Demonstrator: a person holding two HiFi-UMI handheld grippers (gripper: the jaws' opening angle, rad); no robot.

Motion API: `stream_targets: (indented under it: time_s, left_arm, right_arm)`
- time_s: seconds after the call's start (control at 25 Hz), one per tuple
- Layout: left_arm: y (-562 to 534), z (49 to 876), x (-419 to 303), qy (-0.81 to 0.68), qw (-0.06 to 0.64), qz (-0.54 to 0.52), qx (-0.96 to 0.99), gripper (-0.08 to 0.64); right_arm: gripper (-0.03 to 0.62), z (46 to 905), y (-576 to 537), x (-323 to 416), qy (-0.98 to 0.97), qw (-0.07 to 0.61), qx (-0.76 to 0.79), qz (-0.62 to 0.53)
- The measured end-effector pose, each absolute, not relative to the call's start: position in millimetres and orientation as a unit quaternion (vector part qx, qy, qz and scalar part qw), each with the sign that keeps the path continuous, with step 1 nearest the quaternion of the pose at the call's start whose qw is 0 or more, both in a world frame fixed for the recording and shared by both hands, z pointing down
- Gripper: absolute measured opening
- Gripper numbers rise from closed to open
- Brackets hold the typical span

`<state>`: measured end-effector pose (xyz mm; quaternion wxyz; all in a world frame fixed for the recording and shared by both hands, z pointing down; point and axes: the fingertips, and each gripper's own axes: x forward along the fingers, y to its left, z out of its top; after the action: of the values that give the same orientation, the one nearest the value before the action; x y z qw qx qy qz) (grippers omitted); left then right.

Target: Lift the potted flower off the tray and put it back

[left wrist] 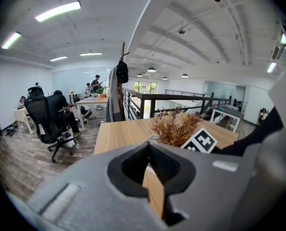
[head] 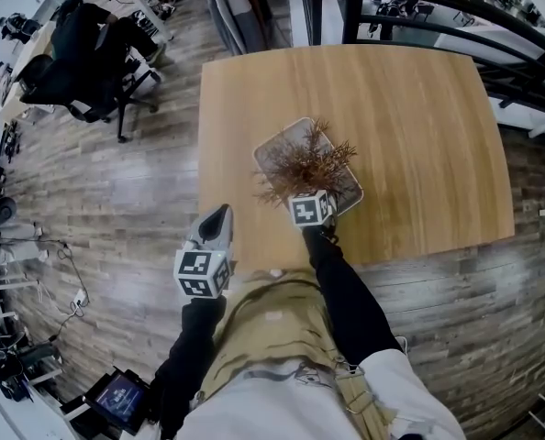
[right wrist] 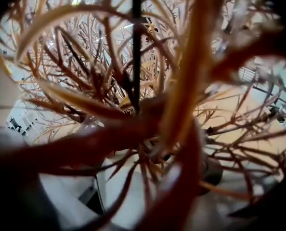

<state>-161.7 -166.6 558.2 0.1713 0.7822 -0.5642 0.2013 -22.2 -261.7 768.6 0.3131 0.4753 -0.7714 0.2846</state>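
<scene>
Head view puts our right gripper [head: 309, 203] buried in the potted flower [head: 305, 161], which looks seated on the tray [head: 274, 145] just ahead of it. Twigs swamp its own view, so we cannot tell its jaw spread. Our left gripper [head: 219, 216], jaws together on nothing, hangs behind. We'd go low, clamp the pot rather than the stems, and lift straight.

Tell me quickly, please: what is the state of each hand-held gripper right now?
Left hand-held gripper: closed, holding nothing.
Right hand-held gripper: buried among the branches of the potted flower; open or closed cannot be told.
</scene>
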Motion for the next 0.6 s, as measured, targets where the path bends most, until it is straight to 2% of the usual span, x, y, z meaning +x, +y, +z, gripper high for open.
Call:
stream_targets:
  time_s: [0.6]
  left_arm:
    - [-160.8,564.5,-155.2,-0.555,0.18,0.209,0.785,0.002]
  right_arm:
    - [0.469,762.4,-253.1,-22.4,-0.775,0.307,0.479,0.274]
